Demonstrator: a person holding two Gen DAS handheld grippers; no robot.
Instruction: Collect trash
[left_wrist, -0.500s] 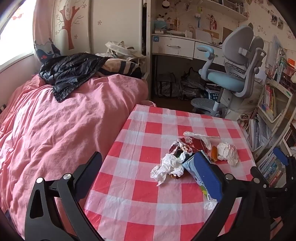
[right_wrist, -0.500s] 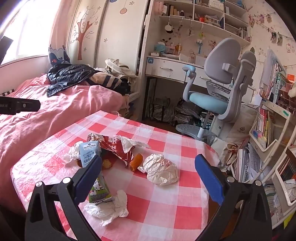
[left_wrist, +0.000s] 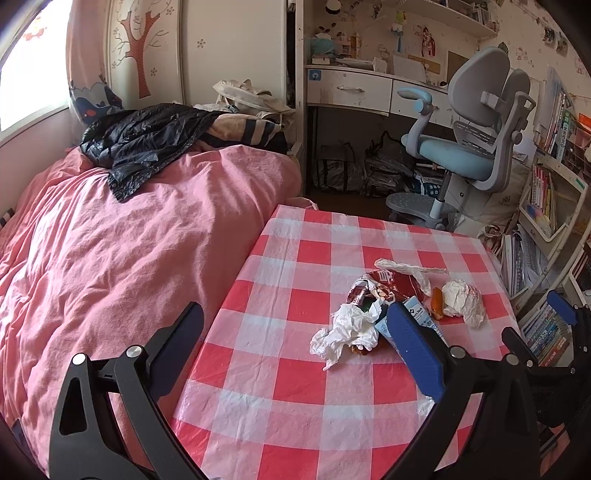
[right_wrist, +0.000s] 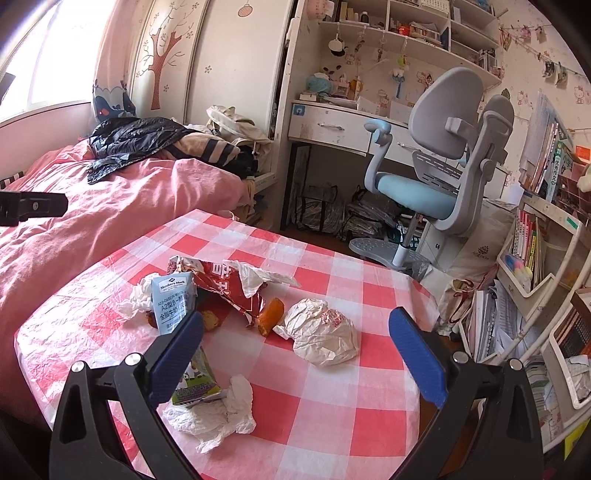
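Child's bedroom: bed (left_wrist: 140, 236) with pink cover on the left, desk and grey-blue swivel chair (right_wrist: 443, 155) behind, bookshelves at 3 o'clock; in front, a table (right_wrist: 332, 266) under red-and-white check cloth carrying all the trash

- Trash, bunched near the table's middle, presumably as left after a snack: red snack bag (right_wrist: 229, 284), torn open; blue-and-white milk carton (right_wrist: 173, 302) leaning at its 9 o'clock; orange food scrap (right_wrist: 271, 315) at the bag's 4 o'clock; crumpled white wrapper (right_wrist: 321, 332) just beside the scrap; small green-printed carton (right_wrist: 195, 384) lying on a white tissue (right_wrist: 218, 413) at the near edge; a second tissue (left_wrist: 345, 332) at the heap's bed side
- Right gripper (right_wrist: 295, 354): fingers apart, clamped on nothing, raised over the near edge; the wrapper lies between them in view, a likely first pick
- Left gripper (left_wrist: 295, 350): fingers apart, empty, held above the bed-side corner, the heap at its 1 o'clock
- No bin or bag for the trash in view

Change against half a second ago: slight. Left view has drifted a little, the heap sitting marginally lower in it; right view has edged closer and lower, the trash looming larger. No item displaced
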